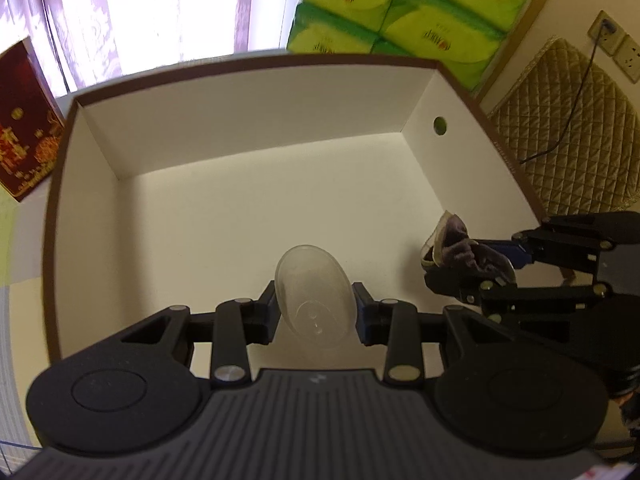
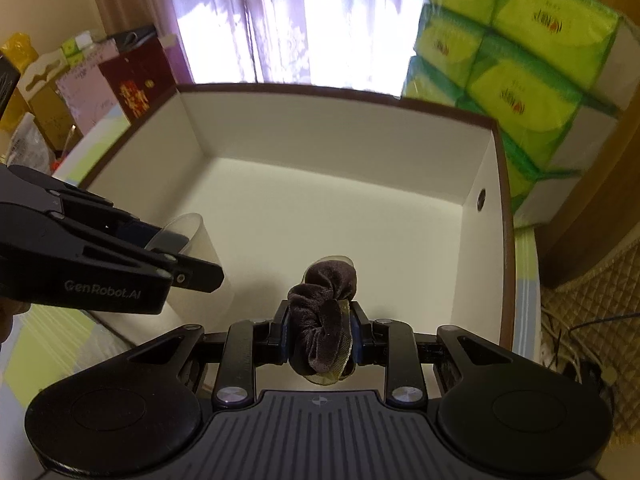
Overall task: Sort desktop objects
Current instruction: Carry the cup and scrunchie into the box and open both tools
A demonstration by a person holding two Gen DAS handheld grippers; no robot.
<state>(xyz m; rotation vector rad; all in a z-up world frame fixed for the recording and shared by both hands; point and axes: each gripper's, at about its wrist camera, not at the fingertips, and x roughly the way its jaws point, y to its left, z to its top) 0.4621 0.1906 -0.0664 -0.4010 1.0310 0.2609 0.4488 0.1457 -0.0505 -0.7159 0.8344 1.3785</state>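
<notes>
A clear plastic cup (image 1: pixel 314 296) is pinched between the fingers of my left gripper (image 1: pixel 316 314), squashed oval and hanging over the near edge of a white box (image 1: pixel 256 204) with a brown rim. The same cup (image 2: pixel 188 236) and left gripper (image 2: pixel 176 256) show at the left of the right wrist view. My right gripper (image 2: pixel 320 334) is shut on a dark velvet scrunchie (image 2: pixel 322 320) with a sheer trim, also above the box's (image 2: pixel 320 208) near side. In the left wrist view the right gripper (image 1: pixel 468 268) holds the scrunchie (image 1: pixel 460 246) just inside the box's right wall.
Stacked green tissue packs (image 1: pixel 400 8) stand behind the box on the right. A dark red carton (image 1: pixel 24 120) sits to its left, with other boxes and bags (image 2: pixel 60 92) beyond. A quilted chair back (image 1: pixel 568 128) and wall sockets (image 1: pixel 616 40) with a cable lie to the right.
</notes>
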